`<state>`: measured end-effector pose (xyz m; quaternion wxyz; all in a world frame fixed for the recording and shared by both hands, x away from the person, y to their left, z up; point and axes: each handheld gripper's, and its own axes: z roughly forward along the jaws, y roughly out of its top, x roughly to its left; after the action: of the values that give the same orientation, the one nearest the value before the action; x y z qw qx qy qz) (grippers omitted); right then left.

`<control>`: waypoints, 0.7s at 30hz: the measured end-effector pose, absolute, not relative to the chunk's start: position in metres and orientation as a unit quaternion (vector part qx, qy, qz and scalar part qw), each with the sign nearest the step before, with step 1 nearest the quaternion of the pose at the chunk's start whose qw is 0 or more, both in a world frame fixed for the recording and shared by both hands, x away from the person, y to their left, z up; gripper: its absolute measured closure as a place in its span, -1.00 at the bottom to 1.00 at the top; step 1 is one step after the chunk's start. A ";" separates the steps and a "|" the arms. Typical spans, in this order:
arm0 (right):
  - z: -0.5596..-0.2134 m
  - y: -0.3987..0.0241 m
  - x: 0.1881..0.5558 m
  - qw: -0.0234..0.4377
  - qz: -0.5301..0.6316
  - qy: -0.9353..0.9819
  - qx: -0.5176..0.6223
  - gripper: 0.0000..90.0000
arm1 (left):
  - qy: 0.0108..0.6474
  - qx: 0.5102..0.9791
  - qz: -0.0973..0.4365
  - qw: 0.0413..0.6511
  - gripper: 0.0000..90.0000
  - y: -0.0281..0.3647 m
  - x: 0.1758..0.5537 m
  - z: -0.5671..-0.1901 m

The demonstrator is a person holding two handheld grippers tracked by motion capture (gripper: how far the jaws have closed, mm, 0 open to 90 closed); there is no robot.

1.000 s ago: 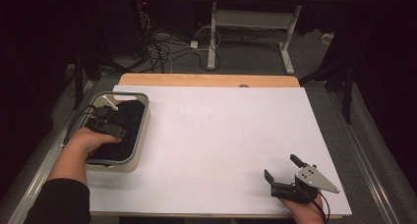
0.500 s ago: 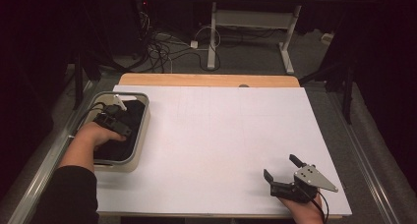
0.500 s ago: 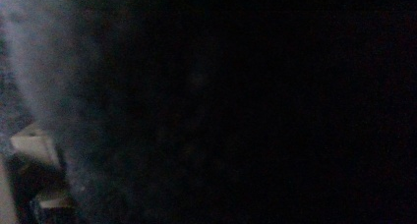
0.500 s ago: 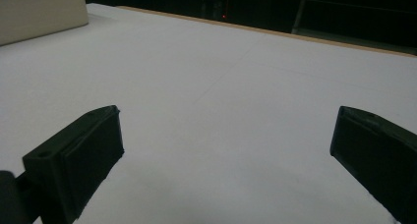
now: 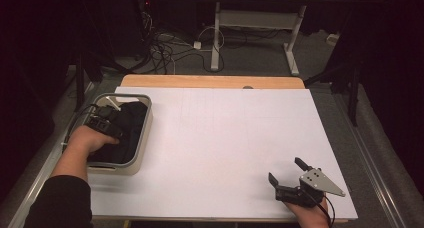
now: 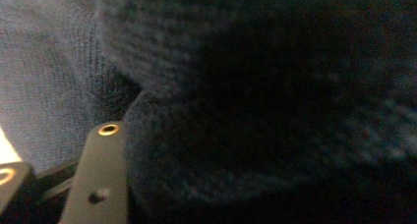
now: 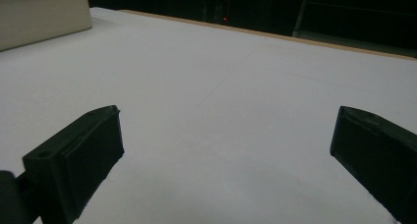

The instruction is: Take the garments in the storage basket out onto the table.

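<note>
Dark knitted cloth [image 5: 129, 130], bunched inside the grey bin [image 5: 146, 133] at the table's 9 o'clock edge; seen up close in the left gripper view [image 6: 255, 111] as blue-grey ribbed fabric pressed right against the lens. Left gripper [image 5: 107, 119] sunk into the bin from its 7 o'clock side, tips buried in the cloth, jaws just closed partway with fabric between them; one jaw seen at the lower left of its own view with cloth bulging beside it, the other jaw hidden, so a firm pinch cannot be told. Left hand [image 5: 90, 138] wrapped over the gripper body, dark sleeve trailing toward 6 o'clock. Bin standing on the white table sheet [image 5: 225, 133], its pale wall also seen at 11 o'clock in the right gripper view [image 7: 44, 17]. Right gripper [image 5: 286, 172] resting low near the 5 o'clock corner of the sheet, well apart from the bin, jaws spread wide over bare white surface with nothing between them. Wooden table edge [image 5: 210, 81] along 12 o'clock.
</note>
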<state>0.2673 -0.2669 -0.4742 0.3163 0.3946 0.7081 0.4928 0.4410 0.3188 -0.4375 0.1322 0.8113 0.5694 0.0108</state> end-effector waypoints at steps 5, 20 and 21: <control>-0.474 -0.270 0.269 0.312 0.495 0.708 0.396 -1.00 | 0.569 0.811 0.009 0.135 0.05 0.321 0.440 -0.434; -0.473 -0.276 0.265 0.316 0.499 0.710 0.385 -1.00 | 0.576 0.809 0.024 0.110 0.05 0.315 0.434 -0.415; -0.472 -0.276 0.264 0.317 0.499 0.712 0.380 -1.00 | 0.575 0.811 0.024 0.106 0.05 0.314 0.434 -0.414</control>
<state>0.2638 -0.2756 -0.4722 0.3168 0.3799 0.7117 0.4988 0.4343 0.3144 -0.4144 0.1065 0.8107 0.5752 0.0237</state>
